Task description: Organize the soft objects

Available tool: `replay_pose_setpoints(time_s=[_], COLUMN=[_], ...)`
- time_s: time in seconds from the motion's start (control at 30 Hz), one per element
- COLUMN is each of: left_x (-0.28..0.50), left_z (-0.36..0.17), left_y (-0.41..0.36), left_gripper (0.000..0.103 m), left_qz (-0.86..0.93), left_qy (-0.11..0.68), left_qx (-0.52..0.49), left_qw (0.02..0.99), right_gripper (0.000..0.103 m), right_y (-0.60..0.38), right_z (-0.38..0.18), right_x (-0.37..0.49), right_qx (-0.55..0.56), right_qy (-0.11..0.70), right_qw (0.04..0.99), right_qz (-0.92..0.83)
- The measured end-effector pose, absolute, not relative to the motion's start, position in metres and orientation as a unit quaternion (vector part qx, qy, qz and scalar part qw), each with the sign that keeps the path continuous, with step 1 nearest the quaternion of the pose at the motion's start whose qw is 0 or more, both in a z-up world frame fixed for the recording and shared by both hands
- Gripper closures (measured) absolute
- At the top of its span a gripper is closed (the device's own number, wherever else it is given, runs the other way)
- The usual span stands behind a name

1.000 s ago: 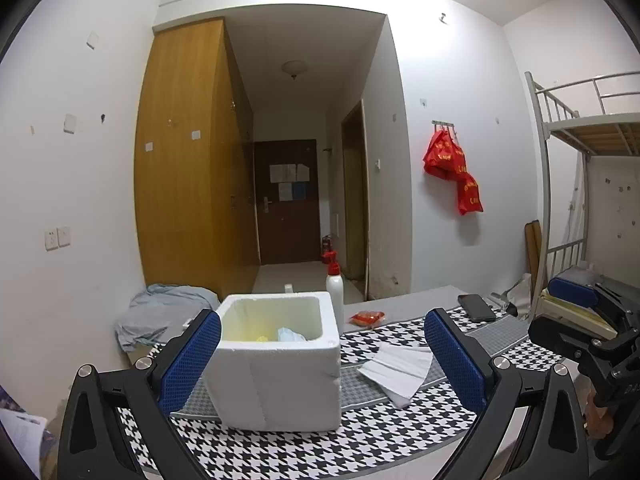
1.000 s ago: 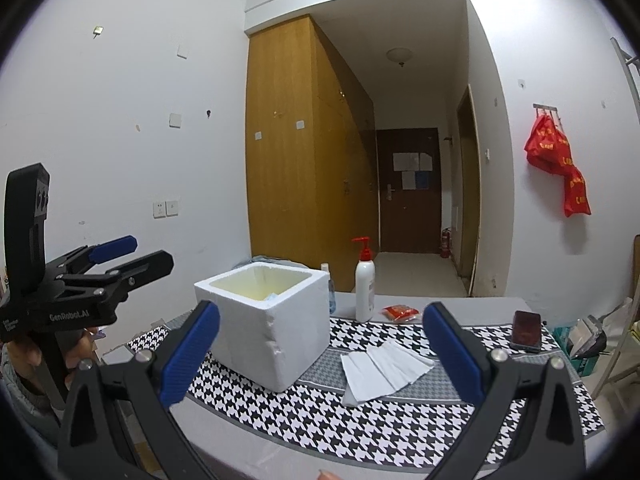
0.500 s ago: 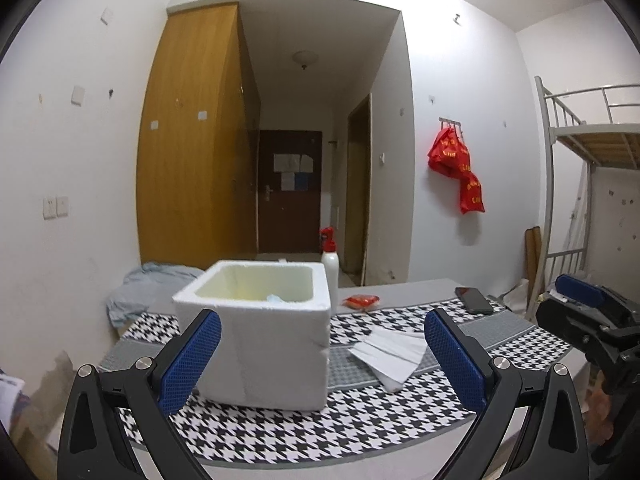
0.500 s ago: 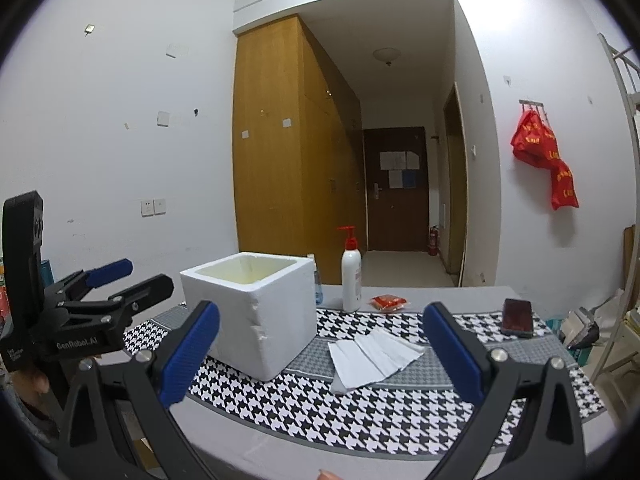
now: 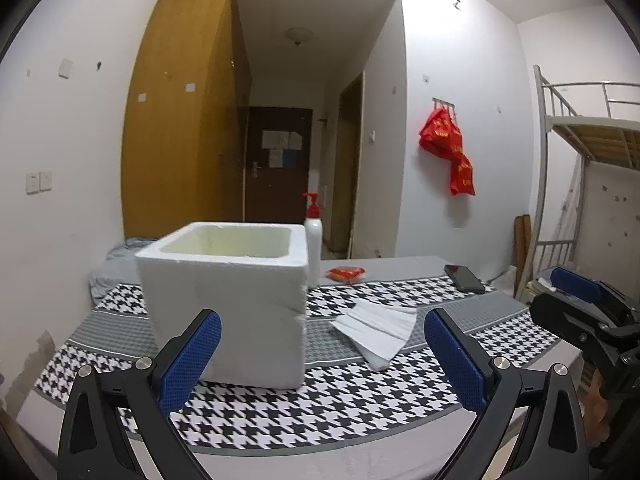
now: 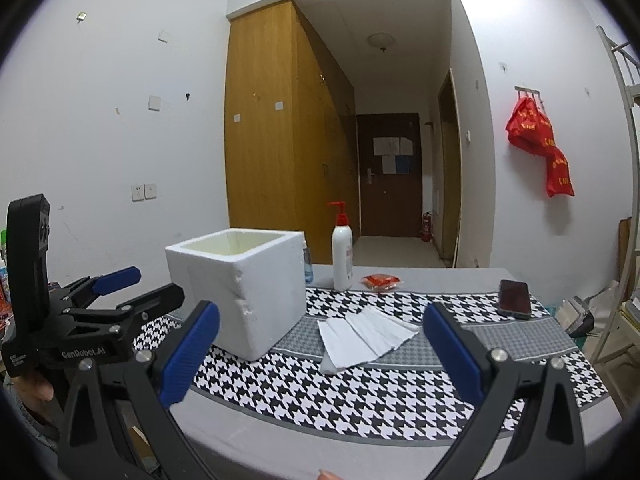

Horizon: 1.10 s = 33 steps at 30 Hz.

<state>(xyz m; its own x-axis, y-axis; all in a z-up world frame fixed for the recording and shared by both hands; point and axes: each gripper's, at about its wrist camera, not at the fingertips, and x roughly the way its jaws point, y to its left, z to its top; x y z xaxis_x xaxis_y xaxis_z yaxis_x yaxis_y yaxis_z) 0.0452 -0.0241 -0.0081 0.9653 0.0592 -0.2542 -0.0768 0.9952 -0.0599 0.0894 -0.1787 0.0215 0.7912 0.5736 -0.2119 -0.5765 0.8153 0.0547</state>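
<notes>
The tissues (image 6: 366, 338) lie flat on the houndstooth cloth (image 6: 360, 396), a fanned stack whose long axis runs from near-left to far-right in my right view, the far end pointing toward about 2 o'clock; in my left view the same tissues (image 5: 378, 330) sit just right of centre, at roughly 1 o'clock from between my fingers. They lie just beside the foam box (image 6: 240, 288), apart from it, on its right. The box (image 5: 232, 300) stands upright with its open top up; I cannot tell what is inside. My left gripper (image 5: 322, 360) is held level and low at the table's near edge, blue pads spread wide with nothing between them, pointing at the box's right side. My right gripper (image 6: 322, 354) is likewise level, fingers wide apart and empty, aimed at the tissues. Each gripper shows at the edge of the other's view, well apart. Behind the box stands a pump bottle (image 6: 342, 258); a red packet (image 6: 380, 281) and a phone (image 6: 514, 297) lie farther right.
</notes>
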Motion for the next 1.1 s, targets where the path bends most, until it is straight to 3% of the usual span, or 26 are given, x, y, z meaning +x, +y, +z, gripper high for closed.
replay_pose_setpoints(time_s=[1.1], left_x=[0.136], left_z=[-0.055], left_y=[-0.067], left_gripper=[0.001], left_qz=[-0.005], left_qy=[0.250], left_qx=[-0.021], left_qw=[0.968], right_gripper=[0.000], right_y=[-0.210], right_z=[-0.021], right_x=[0.184], right_qx=[-0.013], right_qy=[0.211], right_qw=[0.936], right_qz=[0.281])
